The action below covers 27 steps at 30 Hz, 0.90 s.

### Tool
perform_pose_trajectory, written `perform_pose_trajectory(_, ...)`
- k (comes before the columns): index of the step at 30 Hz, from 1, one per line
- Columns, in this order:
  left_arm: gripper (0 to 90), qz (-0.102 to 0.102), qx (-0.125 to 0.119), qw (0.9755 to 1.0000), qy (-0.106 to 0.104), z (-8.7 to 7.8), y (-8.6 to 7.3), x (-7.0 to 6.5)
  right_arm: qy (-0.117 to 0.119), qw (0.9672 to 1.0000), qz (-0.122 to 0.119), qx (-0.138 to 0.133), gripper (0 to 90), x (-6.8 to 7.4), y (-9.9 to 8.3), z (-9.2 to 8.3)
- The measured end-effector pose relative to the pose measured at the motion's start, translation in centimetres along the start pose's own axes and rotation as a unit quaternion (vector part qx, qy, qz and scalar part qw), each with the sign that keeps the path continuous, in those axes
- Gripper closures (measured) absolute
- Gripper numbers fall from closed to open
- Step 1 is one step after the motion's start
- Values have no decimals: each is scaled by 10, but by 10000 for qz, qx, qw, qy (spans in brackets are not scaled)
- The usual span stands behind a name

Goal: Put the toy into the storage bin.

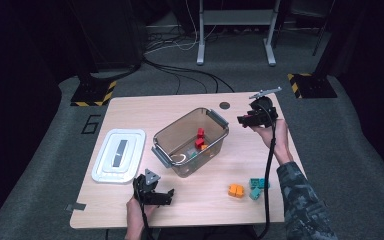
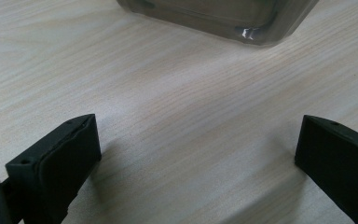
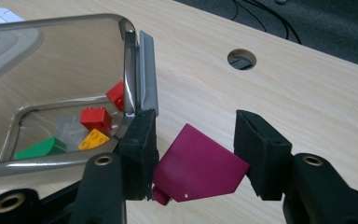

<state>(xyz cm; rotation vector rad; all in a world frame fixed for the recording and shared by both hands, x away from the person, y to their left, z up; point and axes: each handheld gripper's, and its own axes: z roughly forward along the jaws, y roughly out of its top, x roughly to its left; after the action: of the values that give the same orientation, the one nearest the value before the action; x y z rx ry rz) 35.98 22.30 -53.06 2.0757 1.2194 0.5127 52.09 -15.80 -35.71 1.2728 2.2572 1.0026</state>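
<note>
My right gripper (image 1: 243,120) hovers above the table just right of the clear plastic bin (image 1: 180,123), held in a hand with a camouflage sleeve. In the right gripper view it (image 3: 196,129) is shut on a magenta sloped brick (image 3: 200,168), tilted between the pads, close to the bin's rim (image 3: 130,56). Inside the bin lie red bricks (image 3: 95,119), a yellow brick (image 3: 93,139) and a green one (image 3: 39,148). My left gripper (image 1: 163,195) rests low near the table's front edge, in front of the bin (image 2: 223,18). It (image 2: 198,135) is open, with bare wood between the jaws.
A white lid (image 1: 119,155) lies left of the bin. An orange brick (image 1: 235,190) and teal bricks (image 1: 257,186) sit at the front right. A cable hole (image 1: 224,105) marks the table's far edge. Cables and stands occupy the floor beyond.
</note>
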Motion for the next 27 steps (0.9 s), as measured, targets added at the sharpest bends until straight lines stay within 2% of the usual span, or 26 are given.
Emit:
perform_pose_trajectory(5,0,9,18,10000,-9,0,0,0,31,9999,-90,-86,490,7,11,-1)
perform_pose_trajectory(18,0,59,56,10000,-15,-1,0,1,215,9988,-411,-136,490,38,34,6)
perform_pose_trajectory(27,0,59,54,10000,-11,-1,0,1,400,9975,-586,-66,490,60,44,20)
